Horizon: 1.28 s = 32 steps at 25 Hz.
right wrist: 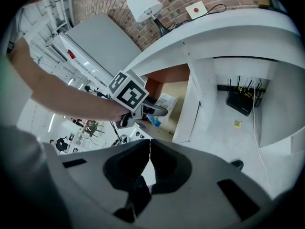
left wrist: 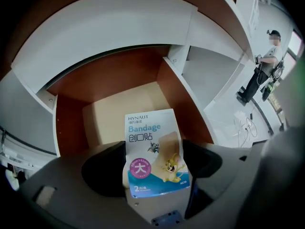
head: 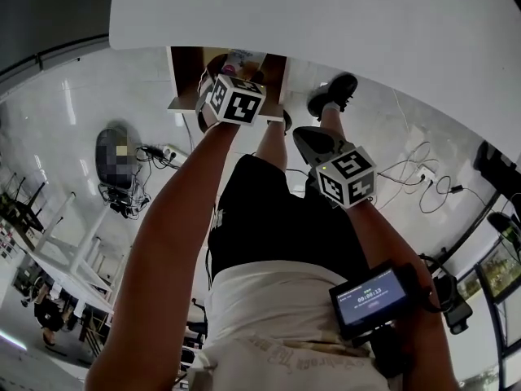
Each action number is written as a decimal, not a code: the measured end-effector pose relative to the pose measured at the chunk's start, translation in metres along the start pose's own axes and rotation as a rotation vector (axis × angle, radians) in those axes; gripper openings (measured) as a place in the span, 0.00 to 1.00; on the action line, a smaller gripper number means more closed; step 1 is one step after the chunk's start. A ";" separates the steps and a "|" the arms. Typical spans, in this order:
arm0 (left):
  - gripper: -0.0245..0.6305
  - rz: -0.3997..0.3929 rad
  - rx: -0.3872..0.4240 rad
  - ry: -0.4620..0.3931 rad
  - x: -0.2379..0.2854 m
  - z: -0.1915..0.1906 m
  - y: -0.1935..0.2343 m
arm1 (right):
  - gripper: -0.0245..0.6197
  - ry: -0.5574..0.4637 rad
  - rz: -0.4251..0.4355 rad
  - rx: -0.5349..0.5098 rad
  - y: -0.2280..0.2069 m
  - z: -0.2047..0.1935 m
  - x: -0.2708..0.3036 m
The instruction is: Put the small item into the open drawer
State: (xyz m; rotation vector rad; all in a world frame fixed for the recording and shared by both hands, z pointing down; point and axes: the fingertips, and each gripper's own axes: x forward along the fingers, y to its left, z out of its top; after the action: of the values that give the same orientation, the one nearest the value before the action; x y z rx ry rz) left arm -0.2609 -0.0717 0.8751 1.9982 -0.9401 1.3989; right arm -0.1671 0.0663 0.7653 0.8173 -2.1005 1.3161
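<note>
The small item is a flat bandage packet with a cartoon print, and my left gripper is shut on its lower part. It hangs upright over the open drawer, which has a pale bottom and red-brown walls. In the head view the left gripper reaches over the drawer, and the packet shows just past the marker cube. My right gripper is shut with nothing in it. It hangs back from the drawer in the head view. The right gripper view shows the packet above the drawer.
The drawer sits under a white desk top. White desk panels flank the drawer, and a black box with cables stands in the bay to the right. Cables and a power strip lie on the floor. A person stands far off.
</note>
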 end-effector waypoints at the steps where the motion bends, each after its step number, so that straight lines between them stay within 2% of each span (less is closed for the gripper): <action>1: 0.61 0.003 0.012 0.003 0.004 0.003 0.000 | 0.05 0.000 -0.002 0.005 -0.002 -0.003 -0.001; 7: 0.61 0.011 0.059 0.031 0.025 0.010 0.001 | 0.05 -0.003 -0.011 0.032 -0.011 -0.013 -0.006; 22: 0.61 -0.009 0.116 0.136 0.048 -0.002 0.005 | 0.05 -0.004 -0.018 0.067 -0.016 -0.021 -0.002; 32: 0.62 -0.015 0.170 0.140 0.051 -0.005 0.007 | 0.05 0.008 -0.011 0.060 -0.019 -0.024 -0.002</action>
State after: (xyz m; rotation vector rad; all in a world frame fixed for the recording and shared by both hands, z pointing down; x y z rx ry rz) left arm -0.2580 -0.0842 0.9248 1.9924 -0.7664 1.6348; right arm -0.1497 0.0825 0.7845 0.8462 -2.0565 1.3807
